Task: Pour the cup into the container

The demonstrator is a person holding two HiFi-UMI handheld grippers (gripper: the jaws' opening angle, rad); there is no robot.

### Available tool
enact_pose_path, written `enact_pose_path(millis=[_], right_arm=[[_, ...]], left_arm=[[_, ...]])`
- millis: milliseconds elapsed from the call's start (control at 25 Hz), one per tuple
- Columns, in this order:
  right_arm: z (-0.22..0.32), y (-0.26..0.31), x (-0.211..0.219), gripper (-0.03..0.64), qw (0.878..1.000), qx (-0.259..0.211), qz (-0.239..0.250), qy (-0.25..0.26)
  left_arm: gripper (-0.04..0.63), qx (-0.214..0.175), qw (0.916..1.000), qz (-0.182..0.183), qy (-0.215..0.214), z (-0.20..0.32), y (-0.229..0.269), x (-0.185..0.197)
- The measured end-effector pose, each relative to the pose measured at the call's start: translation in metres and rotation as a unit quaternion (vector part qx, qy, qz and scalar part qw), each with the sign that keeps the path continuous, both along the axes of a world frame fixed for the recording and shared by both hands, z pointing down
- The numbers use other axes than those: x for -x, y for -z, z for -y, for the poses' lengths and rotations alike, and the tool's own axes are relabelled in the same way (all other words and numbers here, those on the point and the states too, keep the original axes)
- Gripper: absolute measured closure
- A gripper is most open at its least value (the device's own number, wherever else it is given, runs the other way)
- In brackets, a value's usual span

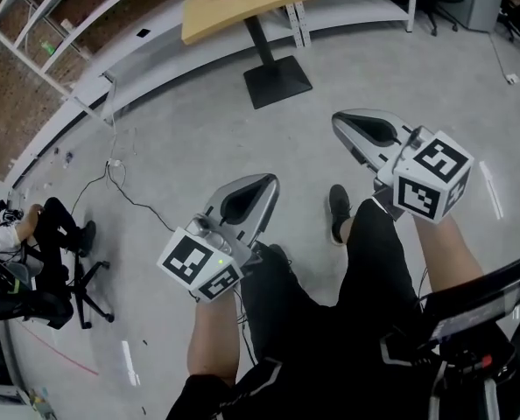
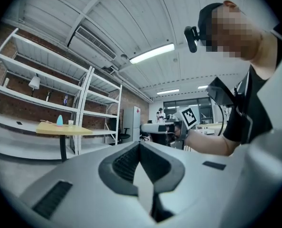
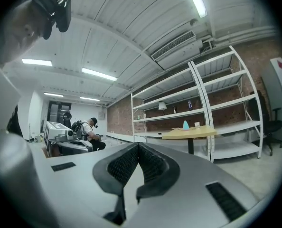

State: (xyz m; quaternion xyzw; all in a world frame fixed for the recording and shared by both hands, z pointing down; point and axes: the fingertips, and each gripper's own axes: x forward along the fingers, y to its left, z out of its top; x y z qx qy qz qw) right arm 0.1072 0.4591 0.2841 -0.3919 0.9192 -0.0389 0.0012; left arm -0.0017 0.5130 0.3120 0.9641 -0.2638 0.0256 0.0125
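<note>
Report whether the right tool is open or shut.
Shut. On the grey right tool, the black ribbed pads meet at their tips in the right gripper view, with nothing between them.

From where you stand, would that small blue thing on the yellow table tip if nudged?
Probably not easily: the blue thing looks wider at its base than its top, so it likely slides first. It seems small, so probably light. The table stands on one post, so a hard shove might wobble it.
</note>
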Motion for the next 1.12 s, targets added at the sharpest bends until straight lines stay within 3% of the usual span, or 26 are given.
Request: enact_pose_path(millis=[480, 680, 880, 1120], right_arm=[[-0.086, 0.021, -0.003, 0.617, 1.0, -0.022, -0.011, 0.002], [-0.096, 0.022, 0.002, 0.617, 1.0, -0.018, -0.019, 0.007], [-0.096, 0.021, 0.0, 0.617, 1.0, -0.019, -0.017, 0.002], [-0.093, 0.024, -0.001, 0.617, 0.999, -0.026, -0.023, -0.001]], left_arm=[[0.603, -0.026, 0.9996, 0.006, -0.011, -0.076, 0.023, -0.016], [0.603, -0.017, 0.9998, -0.005, 0.001, -0.08, 0.026, -0.009], [0.603, -0.033, 0.9992, 0.022, 0.007, -0.082, 0.02, -0.009], [0.603, -0.028, 0.9996, 0.007, 0.006, -0.076, 0.022, -0.007]])
